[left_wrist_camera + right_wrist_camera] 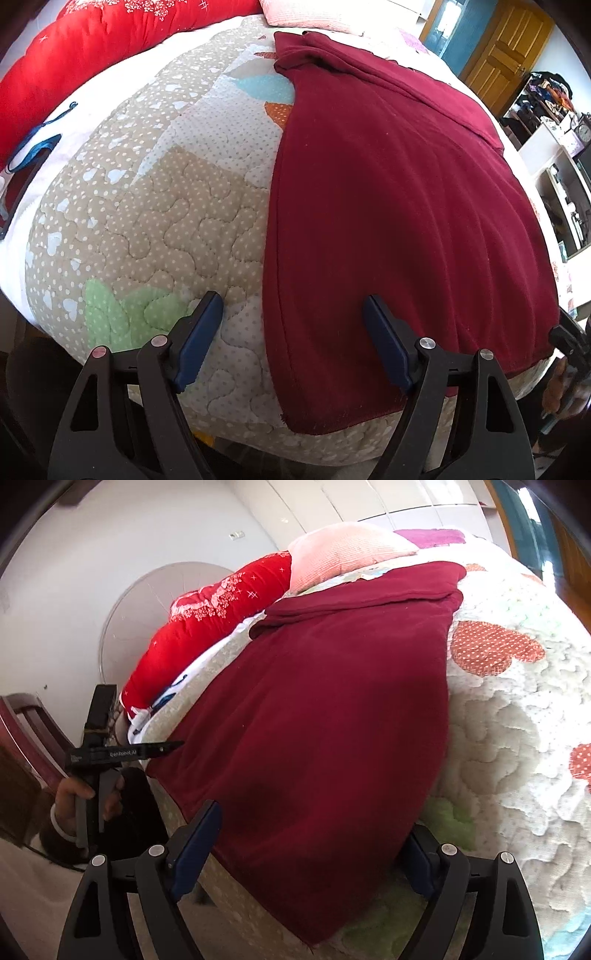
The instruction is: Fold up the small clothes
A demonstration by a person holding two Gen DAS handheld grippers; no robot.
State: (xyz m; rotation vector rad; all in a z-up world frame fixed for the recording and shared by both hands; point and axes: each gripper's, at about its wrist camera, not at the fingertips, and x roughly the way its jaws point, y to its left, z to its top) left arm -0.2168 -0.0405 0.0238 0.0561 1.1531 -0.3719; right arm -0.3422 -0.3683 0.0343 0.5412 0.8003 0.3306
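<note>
The dark red garment (399,206) lies spread flat on the quilted bedspread (155,206), its far end folded over near the pink pillow (317,14); the left gripper (293,332) hangs above the near edge with its jaws wide apart and nothing between the pads; the garment's left hem runs between its two fingers, so the right finger sits over the cloth and the left finger over bare quilt. The right gripper (317,849) also stands with jaws wide apart; the garment's near corner lies between its fingers, but neither pad presses on it. The person's hand (79,801) holding the left gripper's handle shows beside the bed.
</note>
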